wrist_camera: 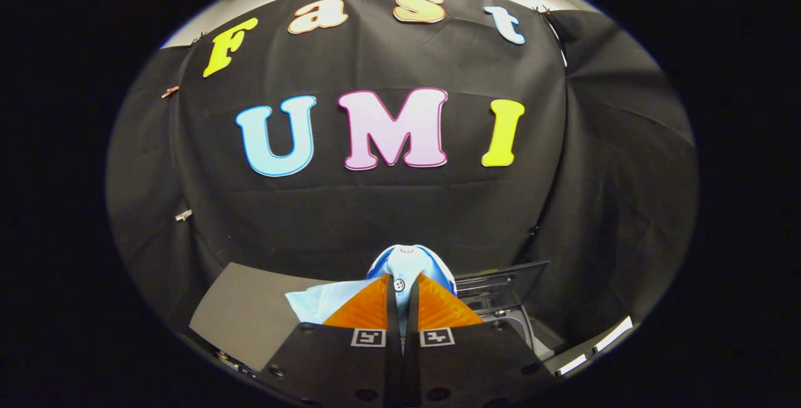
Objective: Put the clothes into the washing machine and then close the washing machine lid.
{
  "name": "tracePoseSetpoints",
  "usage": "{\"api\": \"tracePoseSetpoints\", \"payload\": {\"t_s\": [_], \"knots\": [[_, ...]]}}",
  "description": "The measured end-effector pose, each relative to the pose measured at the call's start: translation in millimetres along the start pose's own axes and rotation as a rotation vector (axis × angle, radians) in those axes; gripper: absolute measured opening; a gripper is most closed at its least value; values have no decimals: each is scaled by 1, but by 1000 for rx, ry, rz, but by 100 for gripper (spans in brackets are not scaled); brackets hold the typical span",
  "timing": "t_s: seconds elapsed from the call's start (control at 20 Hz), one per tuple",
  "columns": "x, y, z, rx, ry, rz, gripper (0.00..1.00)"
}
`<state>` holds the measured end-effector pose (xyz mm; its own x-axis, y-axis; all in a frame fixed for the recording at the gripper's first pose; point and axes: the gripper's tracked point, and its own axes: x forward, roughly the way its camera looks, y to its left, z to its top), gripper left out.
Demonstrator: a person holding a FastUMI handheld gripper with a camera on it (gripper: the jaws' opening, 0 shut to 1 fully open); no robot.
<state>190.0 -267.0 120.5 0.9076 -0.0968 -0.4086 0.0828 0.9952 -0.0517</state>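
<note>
A light blue garment point(407, 267) with white buttons and a darker blue trim sticks up between my fingers. My gripper point(402, 286) is shut on it, both fingers pressing the cloth, and a fold of the fabric point(316, 305) hangs out to the left of the fingers. The garment is lifted above the table. The washing machine point(500, 308) sits low on the right just beyond the fingers, its dark transparent lid point(500, 280) raised open; much of the machine is hidden behind the gripper body.
A grey table surface point(244, 314) lies below and to the left of the fingers. The black cloth wall of the booth stands close behind the table. A white strip point(601, 345) runs along the low right side.
</note>
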Motion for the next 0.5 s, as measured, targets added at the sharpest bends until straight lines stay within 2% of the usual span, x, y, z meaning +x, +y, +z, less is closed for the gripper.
{"api": "tracePoseSetpoints", "payload": {"t_s": [0.2,0.5], "knots": [[10,-36,2,-8,-7,-45,5],[37,-84,-28,-38,48,-112,5]]}}
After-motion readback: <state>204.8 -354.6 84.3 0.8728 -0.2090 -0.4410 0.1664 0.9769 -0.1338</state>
